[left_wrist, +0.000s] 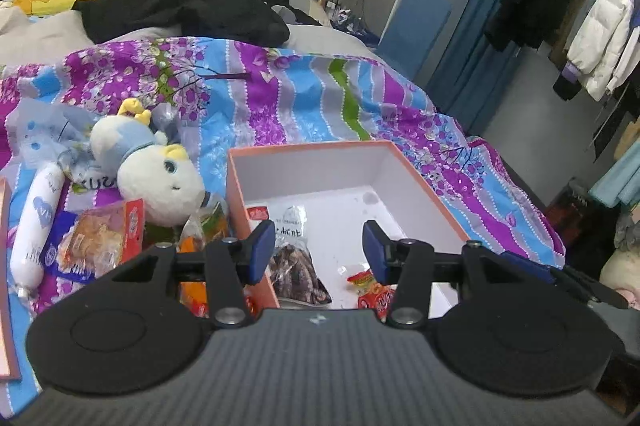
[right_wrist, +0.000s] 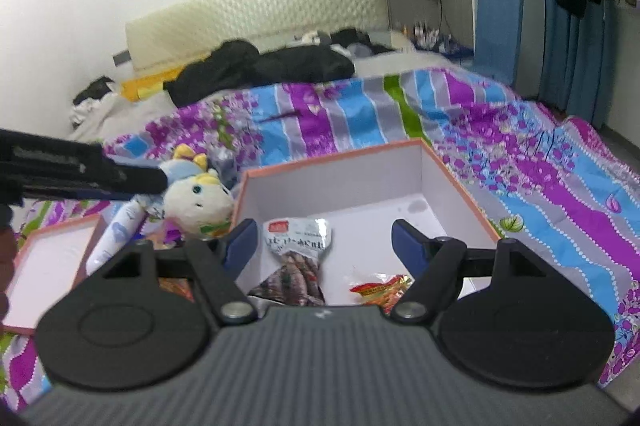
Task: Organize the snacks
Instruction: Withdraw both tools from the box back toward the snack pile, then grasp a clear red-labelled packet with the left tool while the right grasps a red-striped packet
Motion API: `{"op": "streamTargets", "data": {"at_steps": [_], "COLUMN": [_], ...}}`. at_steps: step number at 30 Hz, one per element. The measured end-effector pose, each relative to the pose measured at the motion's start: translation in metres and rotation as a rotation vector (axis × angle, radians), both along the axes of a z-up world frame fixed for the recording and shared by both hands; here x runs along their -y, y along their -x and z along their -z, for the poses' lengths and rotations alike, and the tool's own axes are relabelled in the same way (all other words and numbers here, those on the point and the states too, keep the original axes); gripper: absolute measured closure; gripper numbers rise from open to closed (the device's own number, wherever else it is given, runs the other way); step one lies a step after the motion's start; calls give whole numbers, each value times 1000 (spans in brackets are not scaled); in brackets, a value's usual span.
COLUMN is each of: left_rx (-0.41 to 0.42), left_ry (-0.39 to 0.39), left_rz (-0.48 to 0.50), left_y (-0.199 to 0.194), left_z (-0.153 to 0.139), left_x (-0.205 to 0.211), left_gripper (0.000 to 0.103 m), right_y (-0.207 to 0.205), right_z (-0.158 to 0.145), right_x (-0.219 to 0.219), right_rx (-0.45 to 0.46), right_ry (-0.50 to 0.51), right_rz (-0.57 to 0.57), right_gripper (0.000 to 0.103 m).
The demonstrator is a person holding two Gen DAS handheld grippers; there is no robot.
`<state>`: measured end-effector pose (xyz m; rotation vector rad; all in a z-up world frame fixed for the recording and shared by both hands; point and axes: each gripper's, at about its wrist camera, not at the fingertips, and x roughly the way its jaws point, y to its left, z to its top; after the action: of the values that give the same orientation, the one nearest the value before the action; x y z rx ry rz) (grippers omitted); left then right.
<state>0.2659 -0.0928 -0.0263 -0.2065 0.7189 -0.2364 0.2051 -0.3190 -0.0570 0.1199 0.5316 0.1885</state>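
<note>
Both the left gripper (left_wrist: pixel 319 251) and right gripper (right_wrist: pixel 324 246) are seen released and empty above the box (left_wrist: pixel 416 174) holding two snack packets (left_wrist: pixel 294 262), while the lid (right_wrist: pixel 52 258) is shown only by the right view.

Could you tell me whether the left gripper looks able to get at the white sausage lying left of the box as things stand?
Probably yes. The left gripper is open and empty, and the white sausage lies uncovered on the bedspread, nothing on top. The plush toy and a red snack pack sit close beside it.
</note>
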Motion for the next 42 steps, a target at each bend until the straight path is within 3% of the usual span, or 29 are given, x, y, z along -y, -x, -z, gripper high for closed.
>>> {"op": "streamTargets", "data": {"at_steps": [5, 9, 17, 24, 32, 39, 42], "left_rx": [26, 8, 18, 9, -37, -96, -132], "left_ry": [-30, 4, -13, -82, -88, -47, -38], "left_rz": [-33, -76, -108, -119, -166, -205, -224], "left_y": [29, 51, 85, 113, 141, 170, 170], "left_z": [9, 20, 39, 67, 91, 116, 131], "left_x": [-12, -25, -39, -55, -81, -93, -103], "left_gripper": [49, 49, 49, 49, 49, 46, 39], "right_y": [28, 45, 66, 91, 120, 137, 132], "right_z": [2, 8, 22, 39, 64, 82, 88], "right_x": [-11, -22, -41, -59, -78, -91, -101], "right_rx": [29, 39, 46, 41, 1, -52, -79], "right_ry": [-25, -25, -26, -27, -44, -20, 12], "right_rz": [-15, -28, -27, -50, -96, -126, -135], "right_gripper": [27, 27, 27, 27, 27, 27, 27]}}
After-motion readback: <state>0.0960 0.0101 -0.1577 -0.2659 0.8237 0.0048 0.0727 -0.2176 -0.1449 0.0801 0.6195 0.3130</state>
